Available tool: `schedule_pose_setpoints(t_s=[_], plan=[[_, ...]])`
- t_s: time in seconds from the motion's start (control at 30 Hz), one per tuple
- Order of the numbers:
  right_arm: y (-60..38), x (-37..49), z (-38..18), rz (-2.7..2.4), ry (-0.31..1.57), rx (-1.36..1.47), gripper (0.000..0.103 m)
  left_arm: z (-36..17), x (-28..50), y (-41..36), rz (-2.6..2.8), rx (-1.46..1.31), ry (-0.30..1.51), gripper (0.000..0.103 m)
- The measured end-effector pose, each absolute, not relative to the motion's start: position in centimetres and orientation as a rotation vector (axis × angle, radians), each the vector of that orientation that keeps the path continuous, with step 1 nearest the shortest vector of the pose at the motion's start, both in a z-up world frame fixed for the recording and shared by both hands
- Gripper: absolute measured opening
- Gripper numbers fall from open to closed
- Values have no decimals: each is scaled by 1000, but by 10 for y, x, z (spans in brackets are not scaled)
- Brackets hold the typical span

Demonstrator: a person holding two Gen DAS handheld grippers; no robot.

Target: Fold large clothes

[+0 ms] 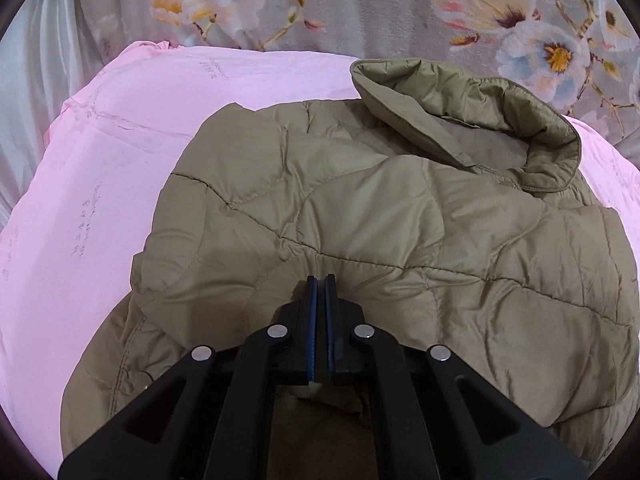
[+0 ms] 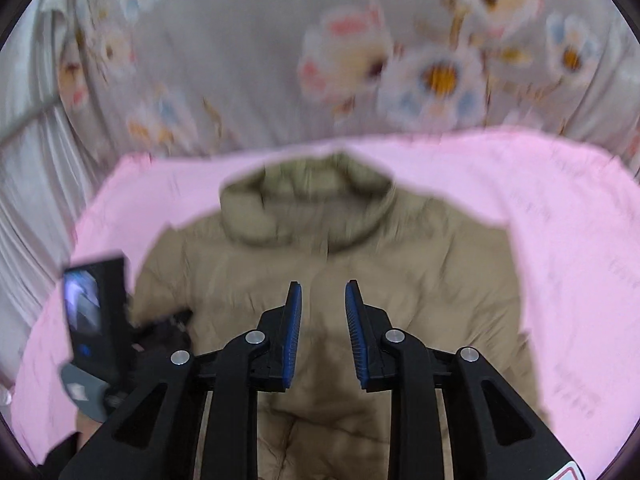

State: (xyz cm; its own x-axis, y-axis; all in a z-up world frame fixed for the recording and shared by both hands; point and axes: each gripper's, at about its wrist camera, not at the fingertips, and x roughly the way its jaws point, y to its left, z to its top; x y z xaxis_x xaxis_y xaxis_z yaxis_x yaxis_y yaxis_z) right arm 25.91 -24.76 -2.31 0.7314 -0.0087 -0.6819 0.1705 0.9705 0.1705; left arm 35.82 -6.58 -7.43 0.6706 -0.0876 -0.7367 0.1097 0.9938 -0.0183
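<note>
We are pinching the quilted olive-tan puffer jacket (image 1: 360,208) with left tongs (image 1: 321,280); right tongs (image 2: 322,286), parted, are hovering, collar at twelve o'clock.

Olive quilted jacket (image 1: 360,220), pink sheet (image 1: 120,152)

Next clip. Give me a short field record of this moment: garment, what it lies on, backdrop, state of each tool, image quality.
garment: olive quilted jacket, spread flat, collar at the far end
surface: pink sheet under the jacket
backdrop: grey floral fabric behind the sheet
left tool: shut, tips against the jacket; whether it pinches fabric is unclear
right tool: open, above the jacket's middle, holding nothing
image quality: left wrist view sharp; right wrist view blurred
fold progress: hem end out of view, cannot tell
</note>
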Motion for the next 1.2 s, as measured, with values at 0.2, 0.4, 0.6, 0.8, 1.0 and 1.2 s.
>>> schedule_pose_setpoints(t_s=[0.2, 0.4, 0.6, 0.8, 1.0, 1.2], plan=[[-251, 270, -86, -122, 861, 255, 15, -79, 354, -70, -105, 58, 797, 3], [-242, 266, -101, -134, 846, 211, 15, -82, 353, -70, -104, 54, 782, 3], [-241, 268, -104, -140, 841, 200, 15, -84, 353, -75, -89, 89, 775, 2], [-242, 266, -103, -129, 841, 216, 16, -82, 352, -69, -111, 46, 778, 2], [-270, 257, -59, -86, 777, 346, 27, -36, 364, -39, -213, -157, 829, 34], [-324, 302, -26, -40, 680, 609, 33, 7, 424, -55, -307, -268, 819, 70]])
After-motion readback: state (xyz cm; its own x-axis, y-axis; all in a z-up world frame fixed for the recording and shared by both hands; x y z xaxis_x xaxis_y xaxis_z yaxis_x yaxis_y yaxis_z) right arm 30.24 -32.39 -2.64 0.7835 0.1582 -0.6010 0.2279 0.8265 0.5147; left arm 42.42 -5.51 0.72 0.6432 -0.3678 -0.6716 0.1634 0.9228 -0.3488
